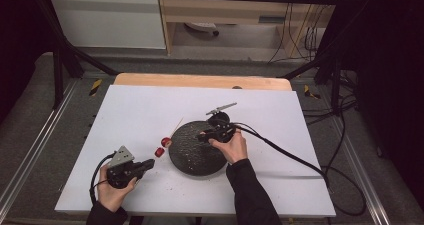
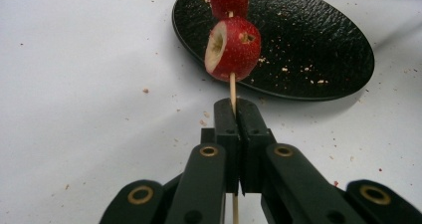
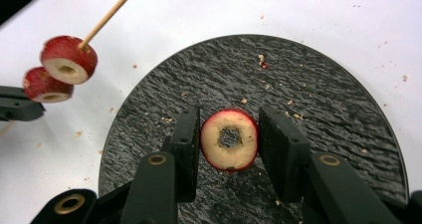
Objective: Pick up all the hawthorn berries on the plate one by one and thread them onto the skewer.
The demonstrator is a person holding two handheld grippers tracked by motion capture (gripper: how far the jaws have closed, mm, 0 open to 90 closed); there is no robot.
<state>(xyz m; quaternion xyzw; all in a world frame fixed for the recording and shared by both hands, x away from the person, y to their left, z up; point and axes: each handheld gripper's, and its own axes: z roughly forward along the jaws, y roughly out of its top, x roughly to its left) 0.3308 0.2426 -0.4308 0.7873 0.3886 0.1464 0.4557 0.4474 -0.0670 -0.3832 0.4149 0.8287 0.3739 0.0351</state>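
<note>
My left gripper [image 2: 237, 109] is shut on a thin wooden skewer [image 2: 232, 87] that runs up through two cored red fruit pieces [image 2: 233, 49]. In the high view this gripper [image 1: 150, 163] sits left of a round black plate [image 1: 195, 155], with the skewered pieces [image 1: 162, 147] just off the plate's rim. My right gripper [image 3: 229, 129] is shut on a cored red fruit ring [image 3: 229, 140] with pale flesh, held above the plate [image 3: 318, 99]. The skewer [image 3: 109, 15] and its two pieces [image 3: 68, 59] hang at the upper left of that view. From above, the right gripper [image 1: 202, 135] is over the plate's far edge.
A white sheet [image 1: 140, 110] covers the wooden table [image 1: 200, 80] and is scattered with small fruit crumbs [image 2: 145, 90]. The right gripper's cable [image 1: 290, 157] trails across the sheet to the right. Metal frame legs [image 1: 57, 70] and floor cables [image 1: 345, 120] surround the table.
</note>
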